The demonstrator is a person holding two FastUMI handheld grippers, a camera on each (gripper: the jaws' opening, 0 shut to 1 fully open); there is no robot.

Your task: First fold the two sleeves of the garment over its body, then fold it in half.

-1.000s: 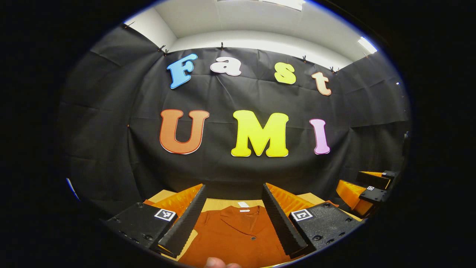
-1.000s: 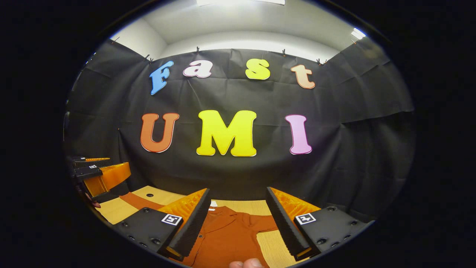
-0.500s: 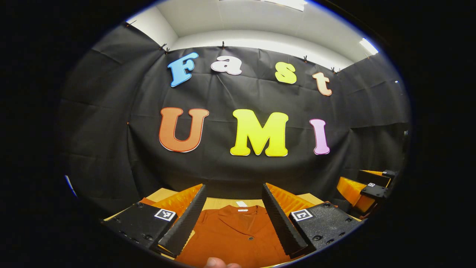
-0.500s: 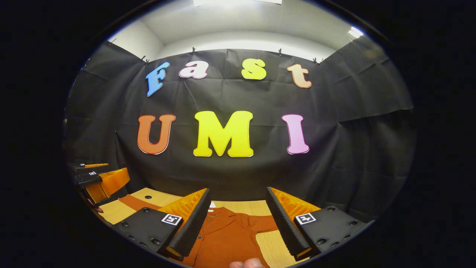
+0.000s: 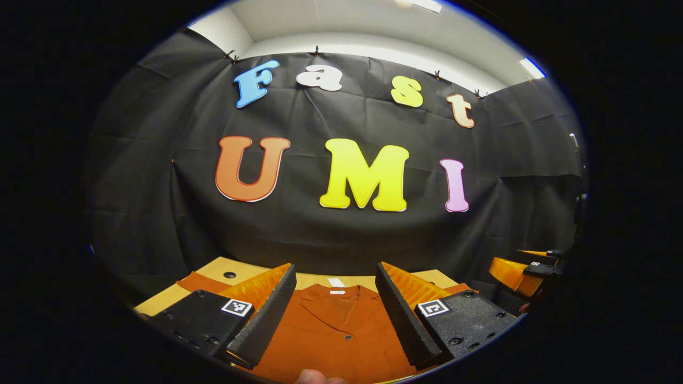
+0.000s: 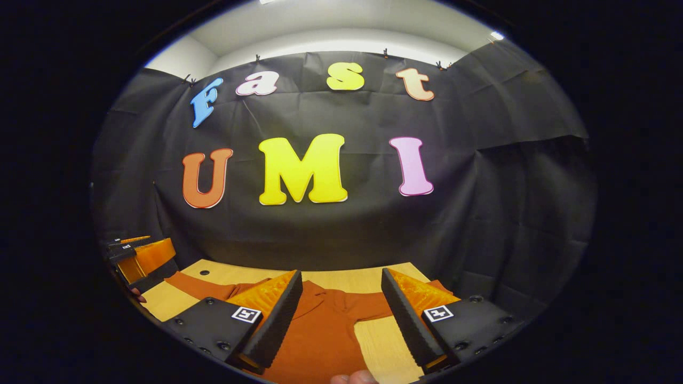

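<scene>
Both cameras have tipped downward since a second ago, so more of the wooden tabletop [image 5: 160,301] and the rust-orange shirt [image 5: 331,336] shows. That shirt lies flat, collar toward the wall, sleeves spread out to either side — the right sleeve [image 6: 379,306] stretches across the wood. Left tongs [image 5: 335,314] hover above the shirt's chest, fingers apart, holding nothing. Right tongs [image 6: 341,320] hang over the shirt's right shoulder — also apart and empty.
</scene>
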